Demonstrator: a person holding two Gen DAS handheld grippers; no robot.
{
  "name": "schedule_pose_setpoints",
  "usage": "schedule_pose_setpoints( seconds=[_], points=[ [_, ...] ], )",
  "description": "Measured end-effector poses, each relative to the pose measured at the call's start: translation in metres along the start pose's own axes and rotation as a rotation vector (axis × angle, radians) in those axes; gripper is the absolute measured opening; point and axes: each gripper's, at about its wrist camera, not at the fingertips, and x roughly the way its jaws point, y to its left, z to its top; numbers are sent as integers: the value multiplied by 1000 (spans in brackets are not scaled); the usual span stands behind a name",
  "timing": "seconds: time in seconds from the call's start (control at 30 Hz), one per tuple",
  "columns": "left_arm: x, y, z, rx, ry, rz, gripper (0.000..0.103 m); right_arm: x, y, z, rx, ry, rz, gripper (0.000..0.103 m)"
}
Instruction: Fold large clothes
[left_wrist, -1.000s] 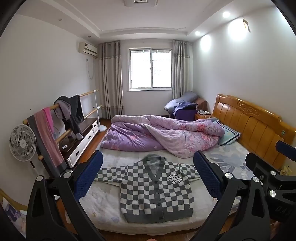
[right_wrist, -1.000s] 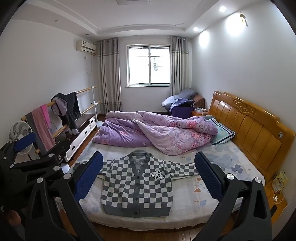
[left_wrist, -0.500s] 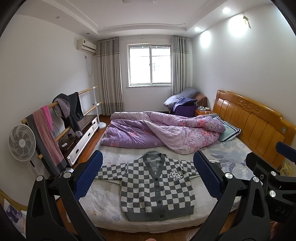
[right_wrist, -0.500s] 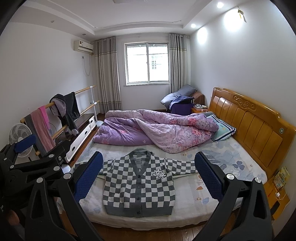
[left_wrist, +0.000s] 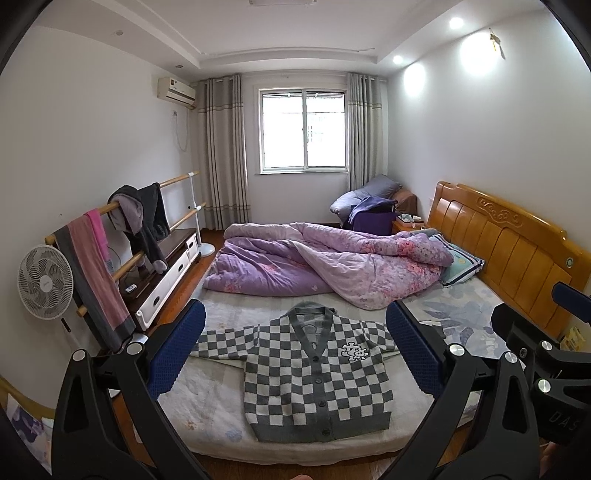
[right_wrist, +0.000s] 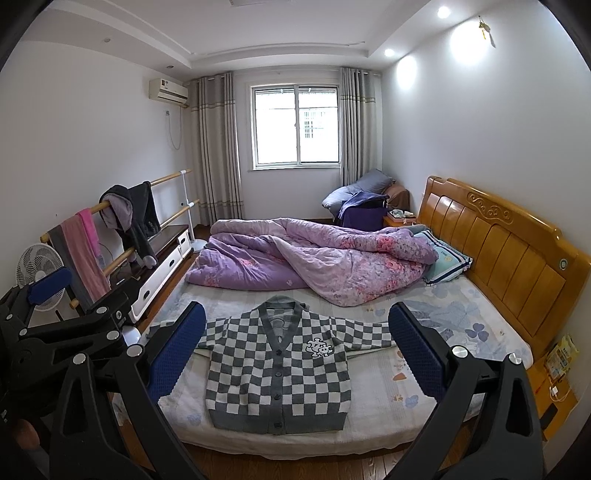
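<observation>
A grey and white checked cardigan (left_wrist: 314, 376) lies flat, front up and buttoned, sleeves spread, on the near part of the bed (left_wrist: 207, 402); it also shows in the right wrist view (right_wrist: 277, 373). My left gripper (left_wrist: 295, 354) is open and empty, held well back from the bed edge and above it. My right gripper (right_wrist: 295, 354) is open and empty, also held back from the bed. The right gripper's body shows at the right of the left wrist view (left_wrist: 546, 369); the left gripper's body shows at the left of the right wrist view (right_wrist: 66, 332).
A crumpled purple quilt (left_wrist: 325, 266) lies beyond the cardigan. A wooden headboard (left_wrist: 517, 251) and a pillow (left_wrist: 460, 264) are at right. A clothes rail with hanging garments (left_wrist: 122, 229), a fan (left_wrist: 44, 282) and a low cabinet (left_wrist: 166, 273) stand at left.
Both grippers have drawn back and up a little, so the bed and cardigan sit slightly lower and farther off in both views. Both stay open. The cardigan has not moved.
</observation>
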Motion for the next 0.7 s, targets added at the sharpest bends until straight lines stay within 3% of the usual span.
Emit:
schedule_pose_setpoints(
  seconds=[0.7],
  points=[
    [0,5,-6,-5,3,7,98,6,3,-2,-8,5,-4,96]
  ],
)
